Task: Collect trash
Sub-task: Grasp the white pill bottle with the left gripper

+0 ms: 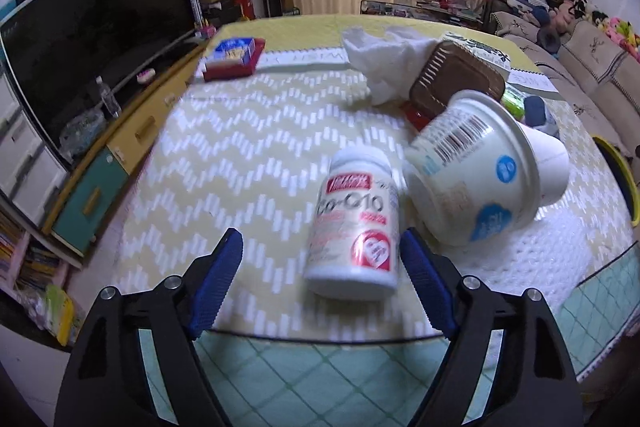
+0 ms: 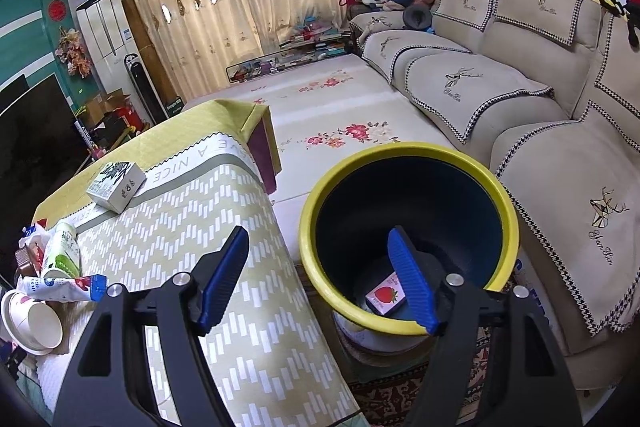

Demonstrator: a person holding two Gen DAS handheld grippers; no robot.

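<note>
On the near bench, left tool (image 1: 320, 247) gapes empty around white supplement bottle (image 1: 354, 223); closing comes next. Right tool (image 2: 318, 247), open and empty, hovers over yellow-rimmed bin (image 2: 404, 155).

You've got one white supplement bottle (image 1: 354, 223) lying on the table (image 1: 240, 155), one tipped yogurt tub (image 1: 472, 171), one paper cup (image 1: 550, 165), one crumpled tissue (image 1: 380, 61), one brown lidded container (image 1: 456, 79), one red tray (image 1: 234, 61). Right view: one yellow-rimmed bin (image 2: 408, 227) with one strawberry carton (image 2: 386, 294) inside, one small box (image 2: 116, 187), one green-label bottle (image 2: 62, 251), one crumpled wrapper (image 2: 64, 287). Two tools: left tool (image 1: 320, 255), right tool (image 2: 320, 255).
</note>
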